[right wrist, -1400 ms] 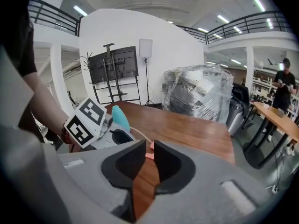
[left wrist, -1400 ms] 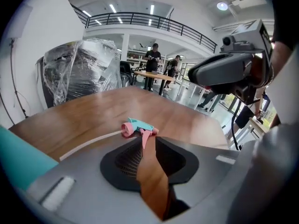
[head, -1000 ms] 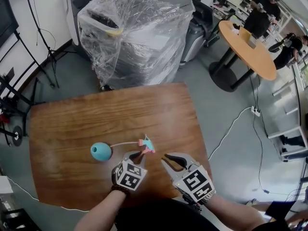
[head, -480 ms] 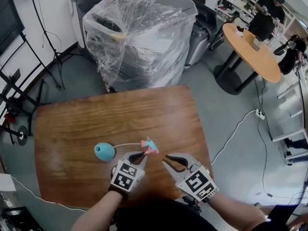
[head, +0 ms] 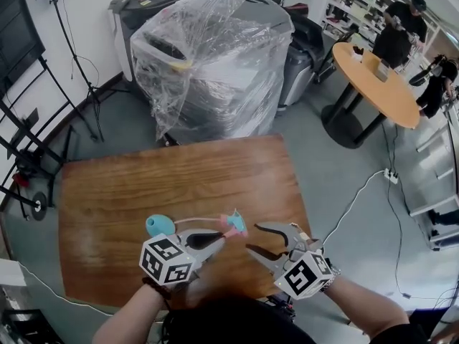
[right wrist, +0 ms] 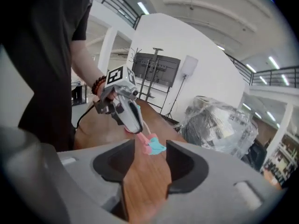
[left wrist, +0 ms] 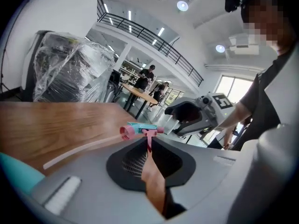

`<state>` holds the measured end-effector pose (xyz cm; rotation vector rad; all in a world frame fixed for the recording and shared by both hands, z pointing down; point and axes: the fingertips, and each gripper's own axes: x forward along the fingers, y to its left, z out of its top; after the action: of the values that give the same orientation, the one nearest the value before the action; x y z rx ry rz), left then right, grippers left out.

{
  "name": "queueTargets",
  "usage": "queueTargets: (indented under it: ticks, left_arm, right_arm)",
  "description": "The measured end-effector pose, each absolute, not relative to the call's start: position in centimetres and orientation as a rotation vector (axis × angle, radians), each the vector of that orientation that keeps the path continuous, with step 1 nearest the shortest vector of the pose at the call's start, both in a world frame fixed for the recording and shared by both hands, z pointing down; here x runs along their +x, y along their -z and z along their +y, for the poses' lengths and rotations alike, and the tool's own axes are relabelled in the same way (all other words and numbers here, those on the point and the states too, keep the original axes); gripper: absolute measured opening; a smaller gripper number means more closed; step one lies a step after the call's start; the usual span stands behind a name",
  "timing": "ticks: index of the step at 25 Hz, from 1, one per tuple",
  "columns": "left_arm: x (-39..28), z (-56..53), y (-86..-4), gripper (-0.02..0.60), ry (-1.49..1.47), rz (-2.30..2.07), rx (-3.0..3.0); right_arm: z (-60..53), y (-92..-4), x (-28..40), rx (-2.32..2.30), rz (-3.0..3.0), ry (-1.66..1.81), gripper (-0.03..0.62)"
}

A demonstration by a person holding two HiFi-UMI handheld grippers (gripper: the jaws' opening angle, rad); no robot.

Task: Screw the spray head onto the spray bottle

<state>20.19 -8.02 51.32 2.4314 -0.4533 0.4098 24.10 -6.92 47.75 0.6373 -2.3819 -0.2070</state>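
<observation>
A pink and teal spray head (head: 236, 225) hangs over the wooden table (head: 143, 185), its thin tube (head: 192, 221) trailing left toward the teal bottle (head: 159, 226). My left gripper (head: 221, 235) is shut on the head's pink trigger (left wrist: 149, 139), with the tube (left wrist: 79, 149) sloping down to the left. Just right of the head, my right gripper (head: 253, 238) stands open. Its jaws have just been opening and nothing is between them. In the right gripper view the spray head (right wrist: 153, 145) shows beyond the right gripper (right wrist: 151, 147), held by the left gripper (right wrist: 138, 129).
A machine wrapped in clear plastic (head: 215, 56) stands behind the table. A round orange table (head: 376, 74) with people by it is at the back right. A white cable (head: 351, 192) runs over the floor beside the table's right edge.
The left gripper has risen with the spray head, lifting it off the table. The right gripper has rolled and its jaws have opened wide.
</observation>
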Motion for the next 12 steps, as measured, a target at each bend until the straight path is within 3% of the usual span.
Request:
queueTargets:
  ticks: [12]
  left_arm:
    - [20.5, -3.2, -42.5, 0.044, -0.251, 0.013, 2.472]
  right_arm:
    - [-4.4, -44.7, 21.8, 0.317, -2.172, 0.882, 0.221]
